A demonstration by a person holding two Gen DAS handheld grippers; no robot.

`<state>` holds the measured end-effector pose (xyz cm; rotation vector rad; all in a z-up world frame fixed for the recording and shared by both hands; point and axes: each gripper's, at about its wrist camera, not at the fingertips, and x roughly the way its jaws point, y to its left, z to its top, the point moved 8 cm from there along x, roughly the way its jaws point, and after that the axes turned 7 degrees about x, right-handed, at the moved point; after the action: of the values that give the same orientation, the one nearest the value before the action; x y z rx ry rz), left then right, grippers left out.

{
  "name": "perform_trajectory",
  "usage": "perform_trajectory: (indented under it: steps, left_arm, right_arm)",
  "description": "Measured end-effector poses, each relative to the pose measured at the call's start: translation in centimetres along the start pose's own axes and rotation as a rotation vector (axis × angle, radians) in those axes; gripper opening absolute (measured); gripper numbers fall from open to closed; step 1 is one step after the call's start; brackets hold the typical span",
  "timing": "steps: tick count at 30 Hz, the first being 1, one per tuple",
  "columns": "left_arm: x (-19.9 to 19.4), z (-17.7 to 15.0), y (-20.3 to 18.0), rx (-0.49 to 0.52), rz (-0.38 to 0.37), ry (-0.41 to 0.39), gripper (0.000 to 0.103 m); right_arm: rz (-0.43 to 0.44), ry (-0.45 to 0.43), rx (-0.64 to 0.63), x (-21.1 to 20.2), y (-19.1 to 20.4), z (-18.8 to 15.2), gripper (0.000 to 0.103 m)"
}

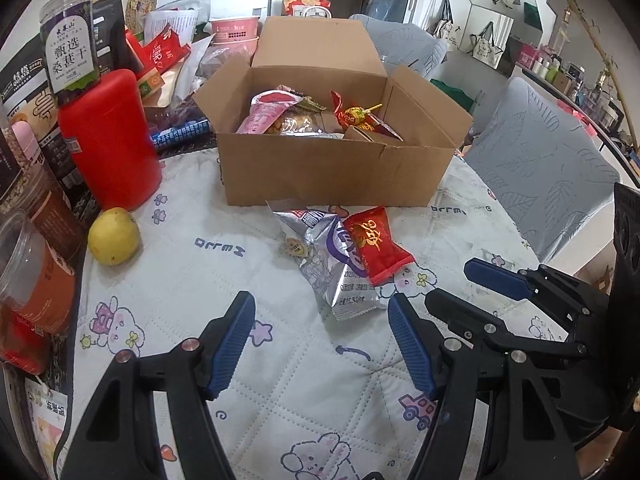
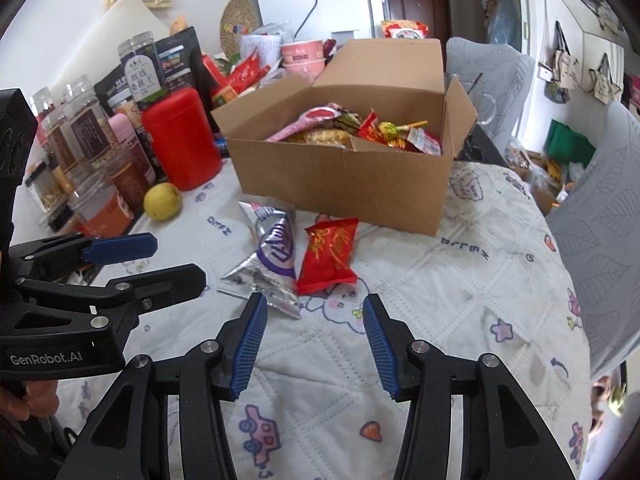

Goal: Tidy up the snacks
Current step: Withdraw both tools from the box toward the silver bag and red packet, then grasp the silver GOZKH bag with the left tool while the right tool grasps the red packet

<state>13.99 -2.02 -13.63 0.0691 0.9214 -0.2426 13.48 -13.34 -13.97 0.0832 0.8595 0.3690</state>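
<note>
On the quilted counter (image 2: 460,300), a crinkled silver-and-purple foil snack pouch (image 2: 268,258) lies touching a glossy red wrapper with gold lettering (image 2: 330,256), before the open cardboard box (image 2: 344,176). The left gripper (image 1: 322,344) and right gripper (image 2: 314,346) gape wide, empty.

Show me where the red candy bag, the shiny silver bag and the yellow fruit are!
red candy bag (image 2: 329,257), right wrist view, middle of the wrapper's front.
shiny silver bag (image 2: 272,258), right wrist view, on its purple print.
yellow fruit (image 1: 113,236), left wrist view, middle of its skin.
</note>
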Motion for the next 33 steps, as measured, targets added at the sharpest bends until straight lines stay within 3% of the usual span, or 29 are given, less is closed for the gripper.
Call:
perform_trajectory:
  steps: [12, 16, 25, 26, 27, 28, 33]
  left_arm:
    - [4.6, 1.0, 1.7, -0.027, 0.023, 0.077, 0.069]
    - [5.0, 1.2, 2.0, -0.051, -0.019, 0.082, 0.069]
    - [4.8, 1.6, 2.7, -0.083, -0.021, 0.071, 0.069]
    - [4.8, 1.7, 2.8, -0.092, -0.029, 0.069, 0.069]
    - [4.9, 1.7, 2.9, -0.101, -0.036, 0.070, 0.069]
    - [5.1, 1.7, 2.9, -0.108, -0.043, 0.075, 0.069]
    - [6.1, 1.9, 2.5, -0.142, -0.081, 0.088, 0.069]
  right_arm:
    - [-0.030, 0.081, -0.011, 5.1, -1.9, 1.5, 0.050]
    - [-0.021, 0.102, -0.024, 6.7, -1.9, 2.2, 0.050]
    - [0.037, 0.148, -0.028, 9.6, -0.9, 2.7, 0.053]
    - [0.036, 0.146, -0.032, 9.7, -0.8, 2.8, 0.051]
    - [0.034, 0.141, -0.035, 9.8, -0.8, 2.8, 0.040]
    - [0.040, 0.141, -0.037, 9.9, -0.8, 2.8, 0.037]
    - [0.035, 0.121, -0.044, 9.4, -1.1, 2.9, 0.033]
